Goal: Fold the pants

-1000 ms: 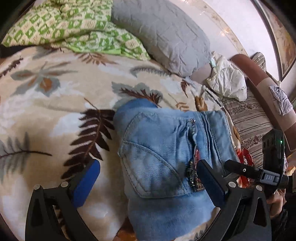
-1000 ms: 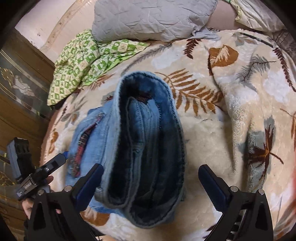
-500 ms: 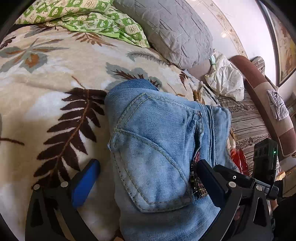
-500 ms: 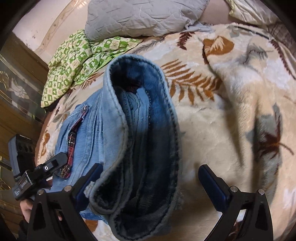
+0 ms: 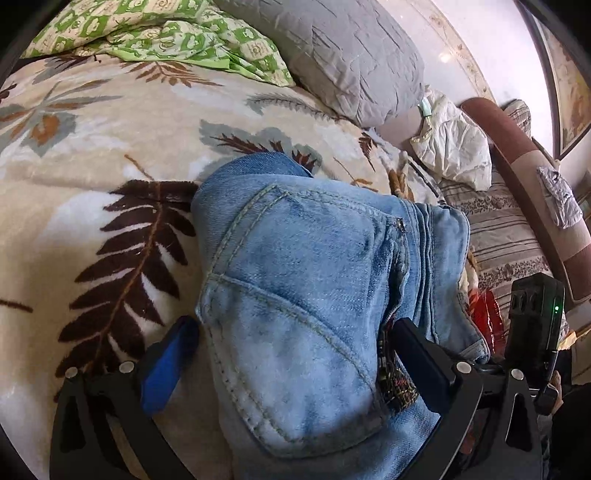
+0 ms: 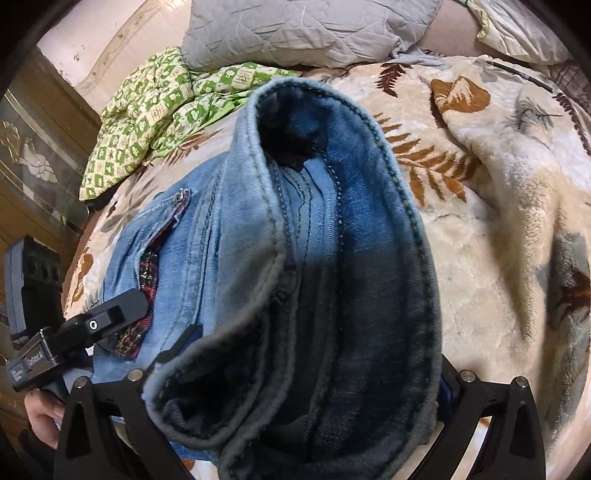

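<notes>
1. I am straddling the folded jeans (image 5: 303, 295) on the bed (image 5: 74, 206), both jaws spread, gripping nothing.
2. I am judging the denim thick, heavy, floppy; best pinching the stacked edges.

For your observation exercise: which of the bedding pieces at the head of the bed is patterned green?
The crumpled checked cloth, left of the plain grey pillow.

I see faded, matt denim jeans (image 5: 303, 314) with raised stitching, lying on a plush, fuzzy blanket (image 5: 92, 155). My left gripper (image 5: 291, 354) looks like matt black plastic with blue pads (image 5: 166, 362), possibly rubber. The grey pillow (image 6: 295, 26) is crinkled quilted cloth.
</notes>
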